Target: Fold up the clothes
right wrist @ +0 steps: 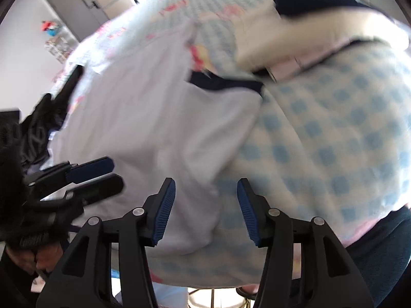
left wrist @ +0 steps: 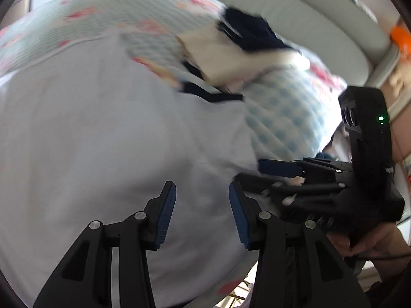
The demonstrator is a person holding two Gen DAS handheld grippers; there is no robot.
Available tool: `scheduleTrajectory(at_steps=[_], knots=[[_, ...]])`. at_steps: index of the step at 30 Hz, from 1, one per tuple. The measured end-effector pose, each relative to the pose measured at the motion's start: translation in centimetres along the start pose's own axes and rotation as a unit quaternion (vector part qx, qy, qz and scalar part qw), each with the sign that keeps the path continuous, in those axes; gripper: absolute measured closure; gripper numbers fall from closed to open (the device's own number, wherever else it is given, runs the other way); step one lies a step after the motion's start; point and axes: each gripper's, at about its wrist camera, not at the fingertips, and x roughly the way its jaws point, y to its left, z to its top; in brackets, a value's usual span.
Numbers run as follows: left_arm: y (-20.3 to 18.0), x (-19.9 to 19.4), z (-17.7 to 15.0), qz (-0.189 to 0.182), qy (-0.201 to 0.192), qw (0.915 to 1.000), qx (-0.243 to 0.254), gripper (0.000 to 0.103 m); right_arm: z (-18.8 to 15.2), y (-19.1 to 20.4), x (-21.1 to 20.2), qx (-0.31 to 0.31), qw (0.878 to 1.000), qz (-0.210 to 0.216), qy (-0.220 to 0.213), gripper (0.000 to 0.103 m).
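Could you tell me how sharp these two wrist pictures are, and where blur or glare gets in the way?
Left wrist view: the left tongs are sharp, while the white garment and checked blanket are smeared by motion blur; edges bend with fisheye distortion. Right wrist view: the right tongs are crisp, the blanket is blurred, and strong light washes out its upper right edge.

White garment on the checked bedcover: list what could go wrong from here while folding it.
1. Both the left gripper and the right gripper stand open over the white garment, pinching nothing, so a closing could grab the checked bedcover with it.
2. The grippers sit close together and could collide.
3. The folded pile lies near the garment's dark collar; a swing could topple it.
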Motion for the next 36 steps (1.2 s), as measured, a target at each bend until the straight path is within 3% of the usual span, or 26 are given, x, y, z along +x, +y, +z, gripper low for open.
scheduleTrajectory(at_steps=[3, 5, 13, 15, 18, 20, 21, 22, 25, 27, 32, 34, 36], knots=[[-0.8, 2.6, 0.0, 0.041, 0.049, 0.9979, 0.011, 0.059, -0.7, -0.9, -0.2, -0.009, 1.000, -0.016, -0.001, 0.053], [-0.2, 3.5, -0.5, 0.040, 0.063, 0.9972, -0.004, 0.059, -1.2, -2.1, -0.5, -0.001, 1.000, -0.031, -0.002, 0.053], [0.1, 1.0, -0.4, -0.022, 0.013, 0.9987, -0.045, 0.059, -0.7, -5.8, -1.9, 0.067, 0.997, -0.029, -0.030, 0.053], [-0.5, 0.3, 0.3, -0.012, 0.001, 0.9992, -0.038, 0.059, -0.3, -6.1, -2.3, 0.076, 0.996, -0.013, -0.046, 0.052], [-0.7, -0.2, 1.6, -0.004, -0.007, 0.9992, -0.039, 0.059, 0.2, -5.9, -0.8, 0.070, 0.997, 0.033, -0.017, 0.046], [-0.1, -0.4, 2.0, -0.011, -0.009, 0.9986, -0.051, 0.059, 0.3, -5.7, 0.5, 0.060, 0.997, 0.042, 0.000, 0.046], [0.2, -0.3, 2.1, -0.017, -0.009, 0.9981, -0.059, 0.059, 0.2, -5.6, 1.0, 0.057, 0.998, 0.041, 0.004, 0.050], [0.6, 0.0, 2.2, -0.022, -0.007, 0.9976, -0.065, 0.059, 0.3, -5.6, 1.2, 0.055, 0.998, 0.039, 0.005, 0.062], [0.6, 0.3, 1.5, -0.028, -0.003, 0.9971, -0.070, 0.058, 0.7, -5.6, 0.4, 0.059, 0.997, 0.037, -0.016, 0.087], [0.6, 1.0, 1.1, -0.025, 0.009, 0.9977, -0.063, 0.058, 0.8, -5.6, -0.3, 0.054, 0.998, 0.020, -0.032, 0.094], [0.6, 1.7, 0.5, -0.019, 0.028, 0.9975, -0.062, 0.058, 0.5, -7.0, -2.9, 0.072, 0.995, -0.042, -0.061, 0.098], [0.7, 1.6, 0.3, -0.026, 0.023, 0.9972, -0.067, 0.058, 0.1, -8.0, -3.9, 0.087, 0.993, -0.040, -0.066, 0.098], [0.8, 1.2, 0.3, -0.037, 0.006, 0.9964, -0.076, 0.058, -0.3, -9.0, -4.4, 0.100, 0.993, -0.008, -0.062, 0.098]])
